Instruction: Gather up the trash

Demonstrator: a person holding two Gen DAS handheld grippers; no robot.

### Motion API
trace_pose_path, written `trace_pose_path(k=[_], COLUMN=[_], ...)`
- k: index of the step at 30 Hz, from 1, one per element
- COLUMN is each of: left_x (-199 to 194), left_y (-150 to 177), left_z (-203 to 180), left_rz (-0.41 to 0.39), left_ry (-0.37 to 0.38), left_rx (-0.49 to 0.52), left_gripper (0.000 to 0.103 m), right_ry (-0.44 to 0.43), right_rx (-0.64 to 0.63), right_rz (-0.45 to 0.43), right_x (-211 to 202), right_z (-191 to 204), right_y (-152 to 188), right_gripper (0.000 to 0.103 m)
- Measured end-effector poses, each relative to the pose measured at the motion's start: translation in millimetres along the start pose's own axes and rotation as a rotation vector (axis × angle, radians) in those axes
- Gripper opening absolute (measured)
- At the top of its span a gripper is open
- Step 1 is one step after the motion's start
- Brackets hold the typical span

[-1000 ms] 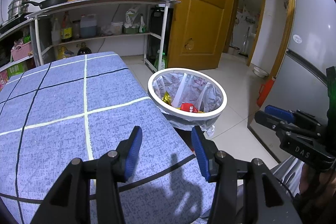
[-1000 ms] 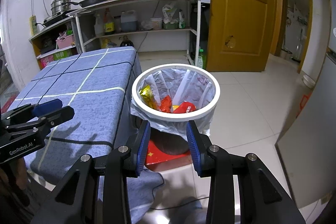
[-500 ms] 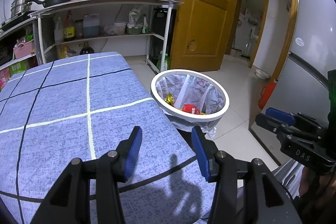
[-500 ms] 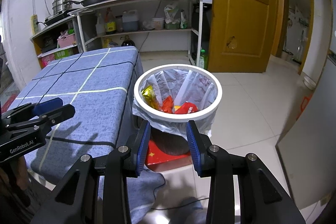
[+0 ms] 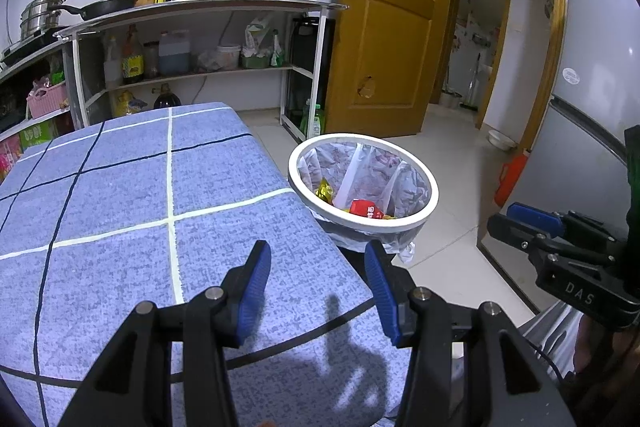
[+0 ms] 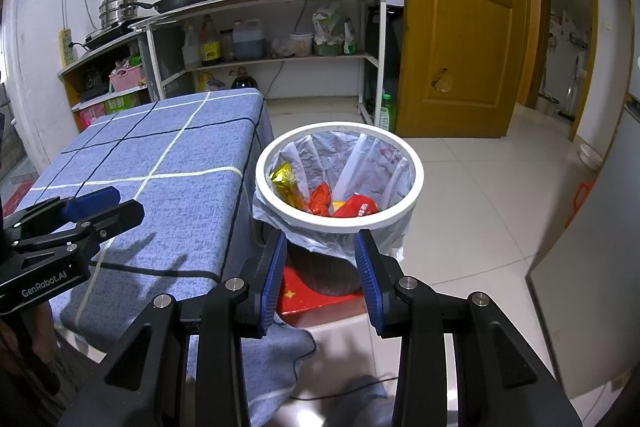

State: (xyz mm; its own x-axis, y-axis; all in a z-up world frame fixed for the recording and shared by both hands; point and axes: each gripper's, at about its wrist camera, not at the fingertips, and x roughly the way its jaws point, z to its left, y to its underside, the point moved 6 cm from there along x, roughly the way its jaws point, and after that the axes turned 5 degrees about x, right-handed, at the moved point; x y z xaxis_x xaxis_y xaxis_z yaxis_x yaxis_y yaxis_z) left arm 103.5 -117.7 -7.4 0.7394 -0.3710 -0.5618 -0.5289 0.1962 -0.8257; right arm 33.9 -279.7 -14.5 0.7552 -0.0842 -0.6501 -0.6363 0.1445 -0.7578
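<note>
A white-rimmed trash bin [image 6: 418,183] lined with a plastic bag stands on the floor beside the table; it also shows in the left wrist view [image 5: 431,201]. Inside lie a yellow wrapper [image 6: 285,183], a red wrapper [image 6: 320,201] and a red packet [image 6: 358,207]. My left gripper [image 5: 318,277] is open and empty above the table's near right corner. My right gripper [image 6: 320,259] is open and empty, just in front of and above the bin.
A table with a blue checked cloth [image 5: 120,207] lies left of the bin. A metal shelf unit [image 6: 260,27] with a kettle, pans and bottles lines the back wall. A wooden door [image 6: 460,27] stands behind the bin. A red item [image 6: 316,299] lies under the bin.
Both cameras have shifted slightly, so the bin and table sit a little further right in each view. Both grippers stay open and empty.
</note>
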Motion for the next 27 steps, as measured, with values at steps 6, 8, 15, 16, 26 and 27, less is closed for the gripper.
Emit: trace_pose_path(k=[6,8,15,16,26,27], left_x=[-0.4,-0.6,-2.5,-3.0,-3.2,-3.3], left_y=[0.1,0.1,0.0,0.1,0.6,0.7], left_z=[-1.3,-1.1,-1.9,-2.0,-2.8,-2.6], left_rz=[-0.001,-0.003,-0.012,-0.013,-0.012,-0.012], left_ry=[-0.001,0.002,0.005,0.002,-0.010,-0.012], left_rx=[0.001,0.002,0.001,0.003,-0.001,0.001], left_gripper=[0.051,0.051,0.051,0.051,0.051,0.051], right_ry=[0.001,0.001,0.001,0.000,-0.001,-0.002], right_rx=[-0.001,-0.001,0.000,0.000,-0.001,-0.001], right_rz=[0.000,-0.001,0.000,0.000,0.000,0.000], right_x=[-0.2,-0.5,-0.2,0.0,-0.5,-0.7], right_z=[0.7,0.7,0.8,0.8,0.6,0.7], right_y=[0.1,0.1,-0.2,-0.3,-1.4,-1.8], right_gripper=[0.037,0.037,0.037,0.037,0.037,0.037])
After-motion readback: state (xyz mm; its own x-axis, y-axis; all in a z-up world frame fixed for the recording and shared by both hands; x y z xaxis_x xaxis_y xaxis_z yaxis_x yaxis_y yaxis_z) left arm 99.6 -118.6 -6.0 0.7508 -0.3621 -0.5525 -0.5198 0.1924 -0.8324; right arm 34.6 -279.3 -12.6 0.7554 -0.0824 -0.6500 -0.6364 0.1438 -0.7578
